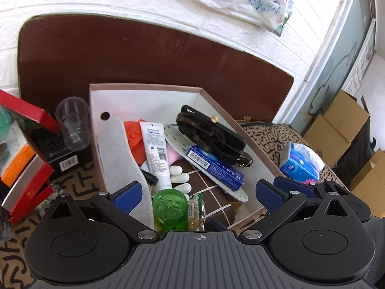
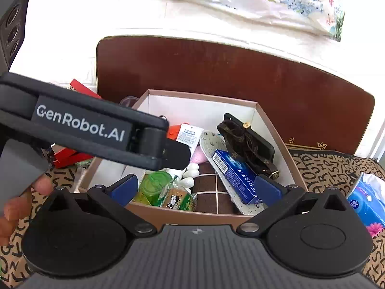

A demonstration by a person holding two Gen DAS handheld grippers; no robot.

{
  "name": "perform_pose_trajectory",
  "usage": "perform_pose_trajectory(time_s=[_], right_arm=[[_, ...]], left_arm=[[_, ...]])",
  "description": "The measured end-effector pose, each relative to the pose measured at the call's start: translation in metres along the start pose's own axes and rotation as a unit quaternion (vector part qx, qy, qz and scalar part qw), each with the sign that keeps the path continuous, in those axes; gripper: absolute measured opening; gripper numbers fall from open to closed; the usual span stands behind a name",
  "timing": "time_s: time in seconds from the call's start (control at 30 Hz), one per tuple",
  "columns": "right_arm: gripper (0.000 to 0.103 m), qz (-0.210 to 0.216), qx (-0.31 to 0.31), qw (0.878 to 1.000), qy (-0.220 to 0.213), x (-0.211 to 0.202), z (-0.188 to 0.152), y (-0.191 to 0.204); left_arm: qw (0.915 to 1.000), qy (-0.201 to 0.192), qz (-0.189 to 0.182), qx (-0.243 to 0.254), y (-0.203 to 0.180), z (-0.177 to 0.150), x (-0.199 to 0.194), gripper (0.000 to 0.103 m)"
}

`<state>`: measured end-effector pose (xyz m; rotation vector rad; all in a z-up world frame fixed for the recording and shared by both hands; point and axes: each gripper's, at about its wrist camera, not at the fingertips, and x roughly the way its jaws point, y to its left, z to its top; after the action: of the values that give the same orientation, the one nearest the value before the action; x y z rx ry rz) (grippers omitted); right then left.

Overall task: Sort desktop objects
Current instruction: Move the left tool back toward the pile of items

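Both grippers, left (image 1: 199, 190) and right (image 2: 196, 187), hover over the box (image 1: 144, 87), jaws spread wide, holding nothing. Clutter is pooled inside, presumably as the sorting bin.
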<state>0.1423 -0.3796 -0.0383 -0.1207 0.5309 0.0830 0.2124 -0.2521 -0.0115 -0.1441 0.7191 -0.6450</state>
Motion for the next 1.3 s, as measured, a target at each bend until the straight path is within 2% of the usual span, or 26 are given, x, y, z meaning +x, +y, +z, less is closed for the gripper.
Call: perform_pose_trajectory(time_s=[0.27, 0.4, 0.73, 0.9, 1.07, 1.17, 1.3], right_arm=[[0.103, 0.017, 0.014, 1.000, -0.016, -0.022, 0.004, 0.017], [0.103, 0.041, 0.011, 0.999, -0.026, -0.038, -0.001, 0.038], [0.103, 0.136, 0.031, 0.990, -0.019, -0.062, -0.025, 0.117], [0.103, 0.169, 0.026, 0.985, -0.006, -0.066, -0.034, 0.161], [0.103, 0.196, 0.013, 0.980, 0.022, -0.062, -0.044, 0.200], [0.103, 0.198, 0.004, 0.979, 0.036, -0.058, -0.051, 0.223], [0.103, 0.202, 0.009, 0.978, 0.054, -0.049, -0.058, 0.248]], left_arm=[[0.9998, -0.006, 0.020, 0.008, 0.002, -0.017, -0.036, 0.103], [0.9986, -0.003, 0.050, 0.017, 0.009, -0.034, -0.064, 0.103], [0.9952, -0.024, 0.081, -0.050, 0.061, -0.098, -0.145, 0.103], [0.9900, -0.038, 0.103, -0.089, 0.092, -0.130, -0.183, 0.103], [0.9824, -0.047, 0.142, -0.112, 0.127, -0.159, -0.215, 0.103], [0.9749, -0.052, 0.173, -0.130, 0.150, -0.175, -0.231, 0.103], [0.9673, -0.051, 0.188, -0.162, 0.177, -0.192, -0.247, 0.103]])
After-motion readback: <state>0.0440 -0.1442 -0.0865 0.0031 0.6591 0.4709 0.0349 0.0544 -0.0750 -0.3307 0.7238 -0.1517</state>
